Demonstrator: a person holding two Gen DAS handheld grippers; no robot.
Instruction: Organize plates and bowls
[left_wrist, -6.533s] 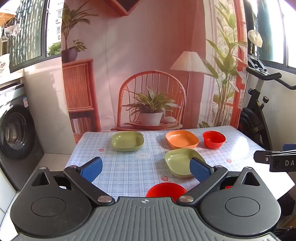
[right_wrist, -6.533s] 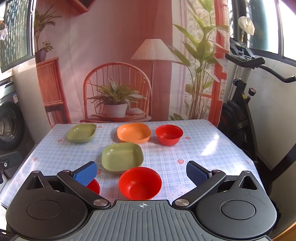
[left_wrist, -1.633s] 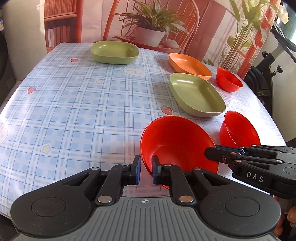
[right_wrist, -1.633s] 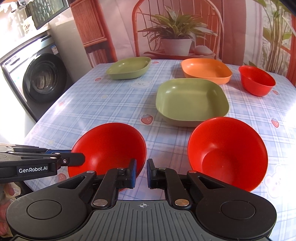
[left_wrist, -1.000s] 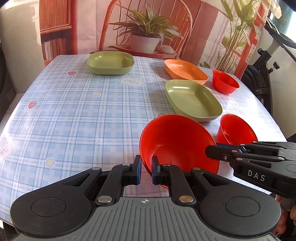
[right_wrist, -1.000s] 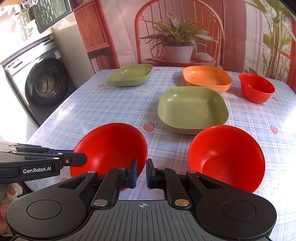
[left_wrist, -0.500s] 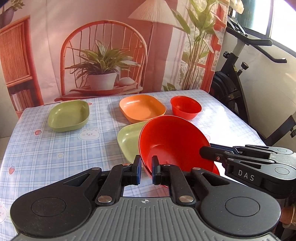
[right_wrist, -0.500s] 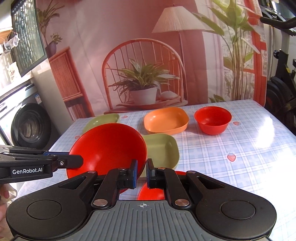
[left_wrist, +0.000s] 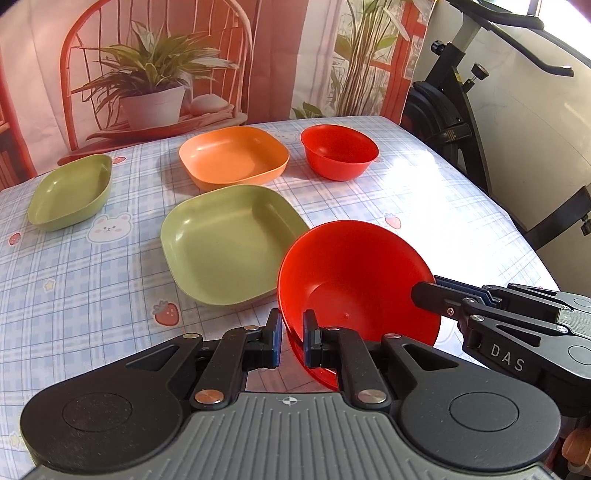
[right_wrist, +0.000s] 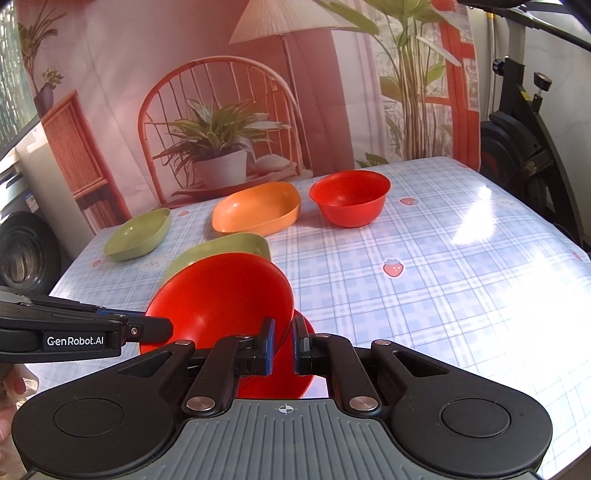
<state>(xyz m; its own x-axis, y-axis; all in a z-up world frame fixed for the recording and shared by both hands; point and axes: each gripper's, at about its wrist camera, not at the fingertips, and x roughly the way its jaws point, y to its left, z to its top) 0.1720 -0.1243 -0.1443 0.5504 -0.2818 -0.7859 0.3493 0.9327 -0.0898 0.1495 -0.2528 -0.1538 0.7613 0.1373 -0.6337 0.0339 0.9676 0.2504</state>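
Observation:
Both grippers are shut on the rim of one red bowl (left_wrist: 354, 280), tilted and held over a second red bowl (right_wrist: 288, 373) at the table's near edge. My left gripper (left_wrist: 291, 338) pinches its near rim; my right gripper (right_wrist: 280, 345) pinches the opposite rim and shows in the left wrist view (left_wrist: 439, 291). The held bowl also shows in the right wrist view (right_wrist: 221, 295). A large green plate (left_wrist: 229, 240) lies just beyond. An orange plate (left_wrist: 232, 155), a third red bowl (left_wrist: 340, 151) and a small green plate (left_wrist: 70, 192) sit farther back.
The table (left_wrist: 424, 206) has a blue checked cloth; its right part is bare and sunlit. An exercise bike (left_wrist: 461, 110) stands to the right. A printed backdrop (right_wrist: 221, 92) hangs behind the table. A washing machine (right_wrist: 22, 254) is at the left.
The held red bowl has come down and forward from a raised position, now low over the second red bowl. Both grippers stay shut on its rim.

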